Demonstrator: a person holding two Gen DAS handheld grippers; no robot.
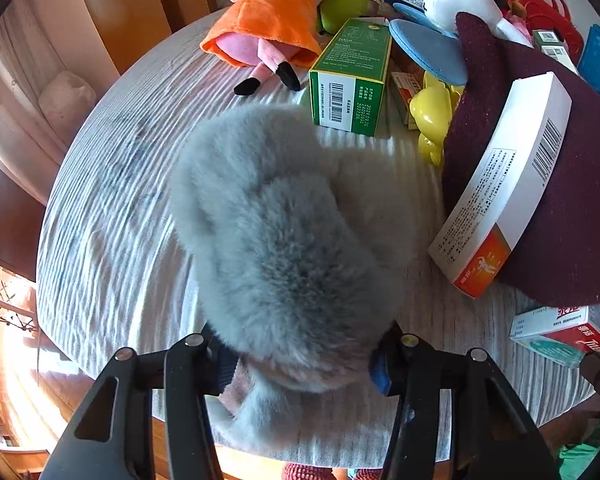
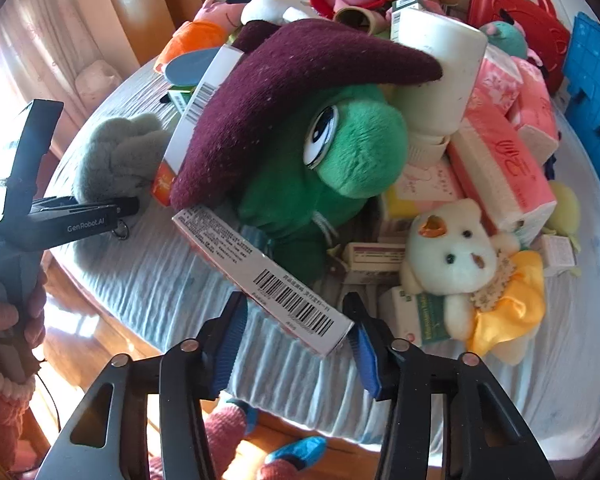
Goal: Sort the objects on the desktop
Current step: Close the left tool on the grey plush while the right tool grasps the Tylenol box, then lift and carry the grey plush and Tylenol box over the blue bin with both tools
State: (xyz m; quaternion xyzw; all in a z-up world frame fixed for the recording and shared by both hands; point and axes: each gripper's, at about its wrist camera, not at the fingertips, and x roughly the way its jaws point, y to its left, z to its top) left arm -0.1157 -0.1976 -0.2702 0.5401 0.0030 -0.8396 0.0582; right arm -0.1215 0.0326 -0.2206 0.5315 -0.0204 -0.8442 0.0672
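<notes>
- Left gripper (image 1: 300, 360) has its jaws around the near end of the grey plush (image 1: 284, 240), part-open; the fur hides the pads, so whether they actually press on it cannot be told.
- The plush lies on the table (image 1: 112, 200) near its front edge, clear of the pile behind it.
- Right gripper (image 2: 296, 340) straddles the barcode end of the white carton (image 2: 260, 276). The jaws are about half open and the right pad seems to touch the carton's corner (left pad shows a gap), so a firm hold is unconfirmed.
- The carton's far end sits under the green turtle plush (image 2: 324, 168), near the front edge.
- Judgement: finish the squeeze first, then draw the carton out low toward the edge, so the heap does not topple.
</notes>
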